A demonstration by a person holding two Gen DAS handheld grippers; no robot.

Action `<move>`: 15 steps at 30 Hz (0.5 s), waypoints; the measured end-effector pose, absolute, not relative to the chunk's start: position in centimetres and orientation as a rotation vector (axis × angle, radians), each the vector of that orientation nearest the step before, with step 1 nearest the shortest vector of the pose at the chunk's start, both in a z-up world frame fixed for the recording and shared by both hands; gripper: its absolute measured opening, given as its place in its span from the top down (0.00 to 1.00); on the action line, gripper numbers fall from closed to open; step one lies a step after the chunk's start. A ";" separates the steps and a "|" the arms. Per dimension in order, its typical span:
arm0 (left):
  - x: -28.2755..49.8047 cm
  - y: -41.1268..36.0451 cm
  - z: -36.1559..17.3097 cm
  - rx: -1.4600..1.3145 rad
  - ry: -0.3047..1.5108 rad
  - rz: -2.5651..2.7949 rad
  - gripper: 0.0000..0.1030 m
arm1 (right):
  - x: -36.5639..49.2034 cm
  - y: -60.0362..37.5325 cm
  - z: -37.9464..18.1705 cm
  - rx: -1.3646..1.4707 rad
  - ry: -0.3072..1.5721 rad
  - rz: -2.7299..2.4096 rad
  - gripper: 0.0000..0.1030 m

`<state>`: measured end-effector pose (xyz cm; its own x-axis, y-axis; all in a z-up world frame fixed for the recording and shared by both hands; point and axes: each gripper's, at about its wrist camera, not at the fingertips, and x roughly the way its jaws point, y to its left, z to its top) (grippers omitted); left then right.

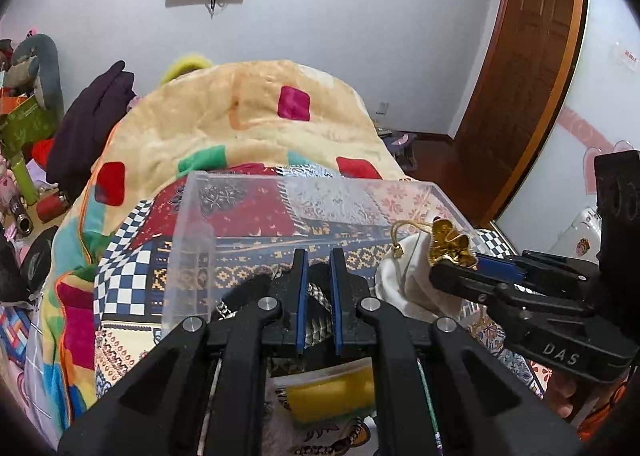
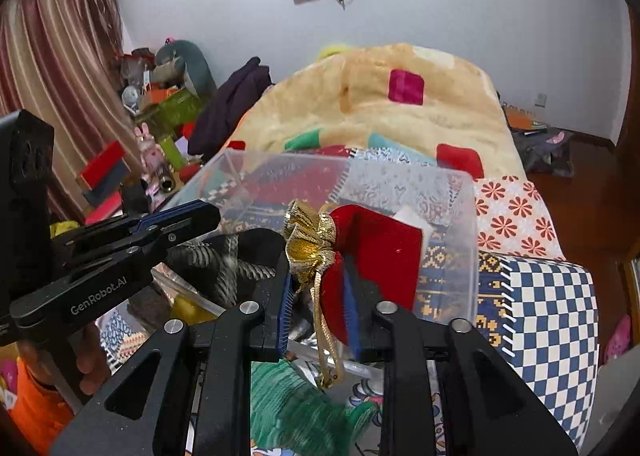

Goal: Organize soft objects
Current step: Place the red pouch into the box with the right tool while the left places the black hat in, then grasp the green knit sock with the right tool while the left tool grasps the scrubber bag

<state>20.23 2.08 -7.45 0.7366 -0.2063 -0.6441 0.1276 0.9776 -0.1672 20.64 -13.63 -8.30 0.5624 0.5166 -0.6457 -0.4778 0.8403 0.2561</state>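
Note:
A clear plastic box (image 1: 192, 240) stands on a patterned bed cover; it also shows in the right wrist view (image 2: 460, 216). My left gripper (image 1: 319, 268) is shut on a black-and-grey striped fabric piece (image 1: 318, 320), held at the box's near side; the fabric (image 2: 216, 260) shows under the left gripper (image 2: 208, 214) in the right wrist view. My right gripper (image 2: 320, 276) is shut on a red velvet drawstring pouch (image 2: 380, 248) with a gold ruffled top (image 2: 308, 236), over the box. In the left wrist view the pouch looks white (image 1: 404, 276) with its gold top (image 1: 450, 242).
A folded cream blanket (image 1: 248, 116) with coloured squares lies behind the box. A yellow sponge-like item (image 1: 332, 392) and a green knitted item (image 2: 288, 408) lie below the grippers. Clutter fills the left floor (image 2: 160, 128). A wooden door (image 1: 520, 76) is at right.

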 end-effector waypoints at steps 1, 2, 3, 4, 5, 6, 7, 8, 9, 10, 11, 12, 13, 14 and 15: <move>20.2 2.0 -7.5 -0.114 0.722 -0.186 0.91 | 20.8 -13.5 -8.4 0.048 0.782 0.586 0.77; 20.2 2.0 -7.5 -0.115 0.723 -0.186 0.91 | 20.8 -13.4 -8.4 0.042 0.783 0.585 0.76; 20.1 1.9 -7.4 -0.114 0.722 -0.185 0.91 | 20.8 -13.4 -8.4 0.035 0.783 0.579 0.73; 20.0 1.9 -7.3 -0.113 0.717 -0.185 0.91 | 20.7 -13.3 -8.5 0.029 0.783 0.579 0.67; 19.8 1.9 -7.2 -0.113 0.715 -0.187 0.91 | 20.7 -13.3 -8.4 0.022 0.781 0.575 0.64; 19.7 1.9 -7.0 -0.113 0.712 -0.190 0.91 | 20.5 -13.3 -8.3 0.013 0.776 0.568 0.57; 19.6 1.9 -6.8 -0.113 0.709 -0.192 0.90 | 20.3 -13.2 -8.2 -0.001 0.767 0.558 0.50; 19.4 1.9 -6.6 -0.110 0.704 -0.193 0.89 | 20.2 -13.1 -8.2 -0.009 0.760 0.553 0.47; 19.3 1.9 -6.4 -0.106 0.697 -0.192 0.88 | 19.9 -13.1 -7.8 -0.021 0.747 0.546 0.44; 18.9 1.9 -6.0 -0.101 0.686 -0.191 0.85 | 19.7 -13.1 -7.6 -0.029 0.738 0.543 0.41; 18.6 1.9 -5.7 -0.098 0.677 -0.188 0.82 | 19.4 -13.0 -7.3 -0.037 0.727 0.540 0.39; 18.4 2.0 -5.5 -0.096 0.670 -0.187 0.80 | 18.9 -13.1 -6.9 -0.048 0.711 0.534 0.36; 17.9 2.1 -5.1 -0.094 0.658 -0.185 0.76 | 18.6 -13.1 -6.5 -0.056 0.697 0.527 0.33; 17.4 2.3 -4.7 -0.093 0.644 -0.181 0.70 | 18.4 -13.1 -6.2 -0.064 0.683 0.519 0.32; 17.0 2.4 -4.3 -0.092 0.631 -0.176 0.67 | 18.1 -13.2 -5.9 -0.069 0.668 0.513 0.31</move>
<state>17.01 2.43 -4.33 0.7931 -0.1912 -0.5782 0.1354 0.9810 -0.1386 18.06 -13.17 -5.86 0.6657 0.4328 -0.6079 -0.4760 0.8737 0.1008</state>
